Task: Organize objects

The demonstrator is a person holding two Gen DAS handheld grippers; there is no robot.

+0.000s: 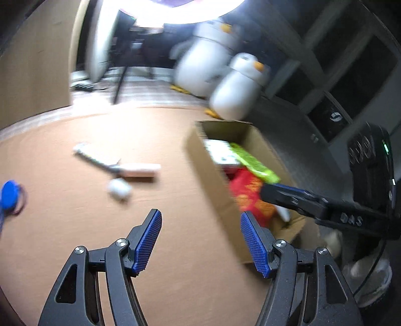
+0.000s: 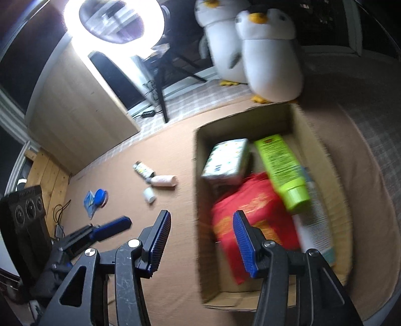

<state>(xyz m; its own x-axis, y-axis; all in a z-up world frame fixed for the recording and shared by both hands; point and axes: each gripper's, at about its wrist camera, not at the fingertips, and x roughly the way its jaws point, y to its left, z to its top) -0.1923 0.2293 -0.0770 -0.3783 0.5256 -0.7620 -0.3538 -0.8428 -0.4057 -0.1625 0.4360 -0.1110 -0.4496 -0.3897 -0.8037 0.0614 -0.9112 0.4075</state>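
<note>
A cardboard box (image 2: 318, 150) stands on the tan mat and holds a green tube (image 2: 280, 168), a red packet (image 2: 253, 208) and a white patterned pack (image 2: 225, 160). The box (image 1: 208, 165) also shows in the left wrist view. My right gripper (image 2: 201, 223) is open and empty above the box's left wall. My left gripper (image 1: 200, 225) is open and empty above the mat, left of the box. On the mat lie a pink bottle (image 2: 164, 181), a small white jar (image 2: 149, 195), a striped tube (image 2: 142, 169) and a blue round object (image 2: 100, 196).
Two penguin plush toys (image 2: 270, 55) stand behind the box. A ring light (image 2: 112, 22) on a tripod shines at the back. A wooden cabinet (image 2: 75, 112) stands at the left. Dark shelving (image 1: 338, 75) is at the right.
</note>
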